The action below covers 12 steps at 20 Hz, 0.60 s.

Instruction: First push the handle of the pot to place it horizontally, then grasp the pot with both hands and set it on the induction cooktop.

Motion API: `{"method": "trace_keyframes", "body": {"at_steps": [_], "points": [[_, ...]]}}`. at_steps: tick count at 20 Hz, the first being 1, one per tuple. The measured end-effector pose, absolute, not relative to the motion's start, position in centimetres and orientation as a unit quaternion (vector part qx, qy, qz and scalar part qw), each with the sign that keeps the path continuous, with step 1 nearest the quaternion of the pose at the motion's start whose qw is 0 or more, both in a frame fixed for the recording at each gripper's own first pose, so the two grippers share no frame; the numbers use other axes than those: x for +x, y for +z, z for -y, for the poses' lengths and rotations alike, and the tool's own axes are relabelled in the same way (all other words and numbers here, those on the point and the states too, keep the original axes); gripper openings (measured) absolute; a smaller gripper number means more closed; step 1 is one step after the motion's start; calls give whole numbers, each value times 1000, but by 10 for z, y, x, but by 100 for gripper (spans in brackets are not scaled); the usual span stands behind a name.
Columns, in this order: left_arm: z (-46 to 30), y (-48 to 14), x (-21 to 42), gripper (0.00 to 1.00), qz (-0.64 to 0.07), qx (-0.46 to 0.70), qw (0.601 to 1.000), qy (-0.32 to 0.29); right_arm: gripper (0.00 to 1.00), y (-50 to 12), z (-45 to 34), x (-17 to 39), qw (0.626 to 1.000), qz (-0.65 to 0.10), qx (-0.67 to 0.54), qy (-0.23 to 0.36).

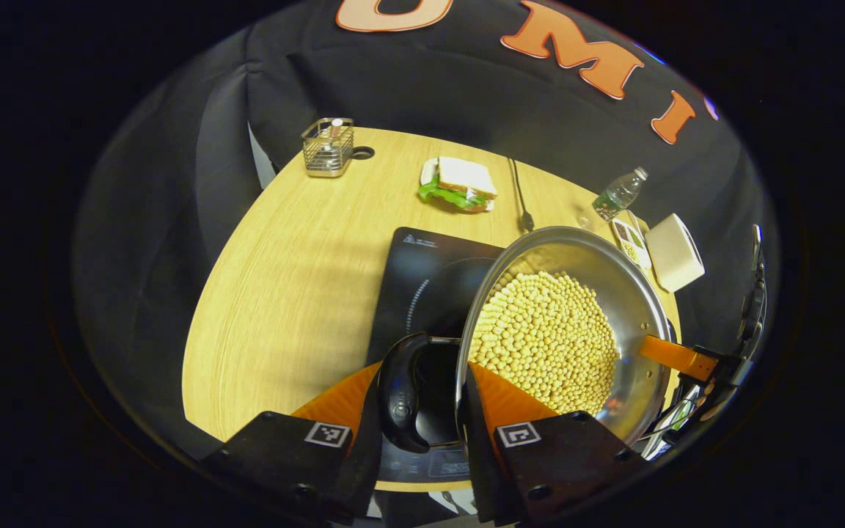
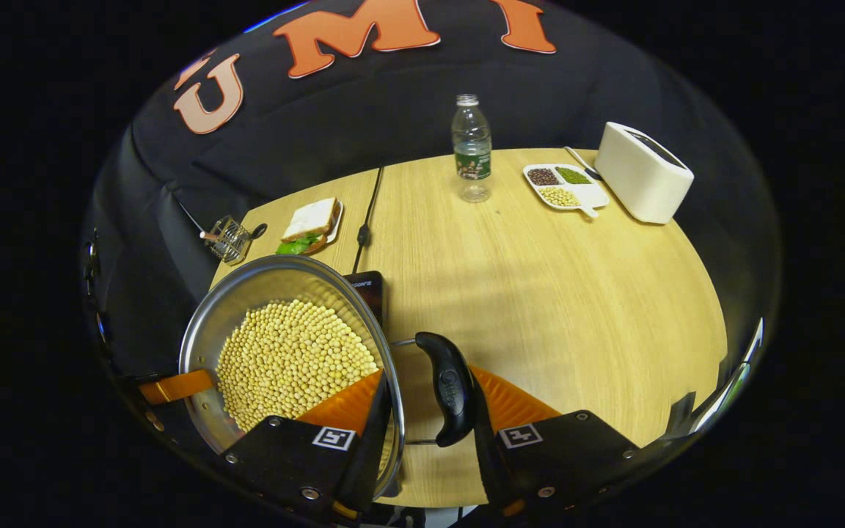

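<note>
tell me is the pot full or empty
Partly full: a layer of pale yellow beans covers the bottom of the steel pot, with bare metal wall showing above them, seen also in the right gripper view.

Left tool (image 1: 419,400) grips pot (image 1: 598,286) over cooktop (image 1: 422,279)

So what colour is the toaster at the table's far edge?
The toaster is white or cream, with a dark slot on top; the right gripper view shows it best.

Steel pot (image 1: 584,308) of yellow beans sits tilted above black induction cooktop (image 1: 430,279).
</note>
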State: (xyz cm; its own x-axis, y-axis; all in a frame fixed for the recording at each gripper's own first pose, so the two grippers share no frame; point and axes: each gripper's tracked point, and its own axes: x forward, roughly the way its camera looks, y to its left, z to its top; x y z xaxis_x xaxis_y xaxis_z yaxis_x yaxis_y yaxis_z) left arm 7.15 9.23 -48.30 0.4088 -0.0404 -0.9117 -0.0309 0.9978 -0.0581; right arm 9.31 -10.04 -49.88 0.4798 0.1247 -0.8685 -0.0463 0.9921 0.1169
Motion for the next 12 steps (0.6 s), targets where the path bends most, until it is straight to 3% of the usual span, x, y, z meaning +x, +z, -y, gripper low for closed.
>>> {"method": "trace_keyframes", "body": {"at_steps": [1,2,12], "points": [[-100,-486,74,59,-544,-34,838,0,52,-499,101,92,858,-510,37,52],[-105,-491,76,58,-546,-35,837,2,57,-497,101,92,857,-511,38,51],[-127,-514,90,58,-544,-34,839,5,57,-495,100,87,857,-512,34,44]]}}
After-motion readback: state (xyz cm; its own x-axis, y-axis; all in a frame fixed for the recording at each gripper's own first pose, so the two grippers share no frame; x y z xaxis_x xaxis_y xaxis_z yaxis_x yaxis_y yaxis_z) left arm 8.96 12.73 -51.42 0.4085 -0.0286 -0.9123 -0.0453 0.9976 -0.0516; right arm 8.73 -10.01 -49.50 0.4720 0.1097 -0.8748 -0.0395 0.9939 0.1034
